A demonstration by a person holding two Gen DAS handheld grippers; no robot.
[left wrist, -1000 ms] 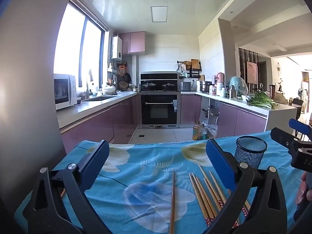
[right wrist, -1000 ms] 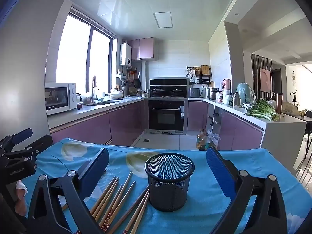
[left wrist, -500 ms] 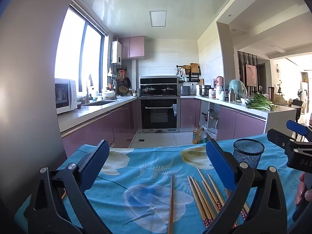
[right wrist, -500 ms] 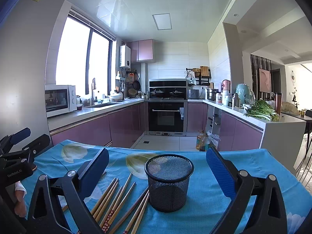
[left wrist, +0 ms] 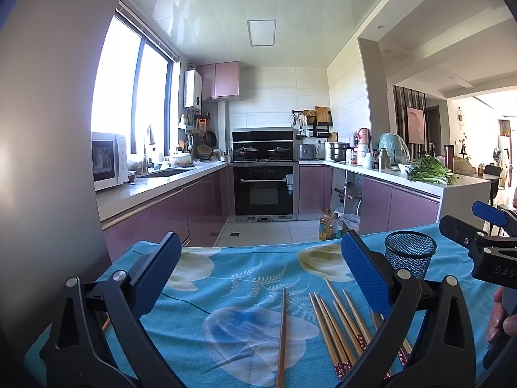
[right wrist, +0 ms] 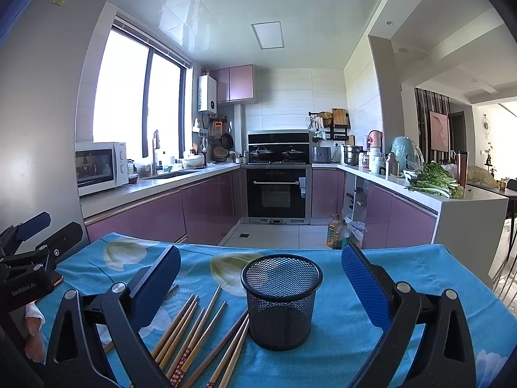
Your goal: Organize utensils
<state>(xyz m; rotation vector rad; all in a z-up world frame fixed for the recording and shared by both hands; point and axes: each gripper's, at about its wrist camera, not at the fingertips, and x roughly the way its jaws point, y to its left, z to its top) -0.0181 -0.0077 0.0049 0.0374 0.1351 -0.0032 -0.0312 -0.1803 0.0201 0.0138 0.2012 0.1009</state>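
Left claw (left wrist: 261,278), spread wide and grasping nothing, hangs above the desk (left wrist: 226,268) with its blue floral cloth; a single chopstick (left wrist: 281,336) lies between its fingers, and a bundle of chopsticks (left wrist: 339,323) lies just right of it. Right claw (right wrist: 261,284), likewise spread and empty, frames the black mesh cup (right wrist: 281,304), which stands upright on the cloth. The chopsticks (right wrist: 194,333) lie fanned just left of the cup, the nearest close against its base.
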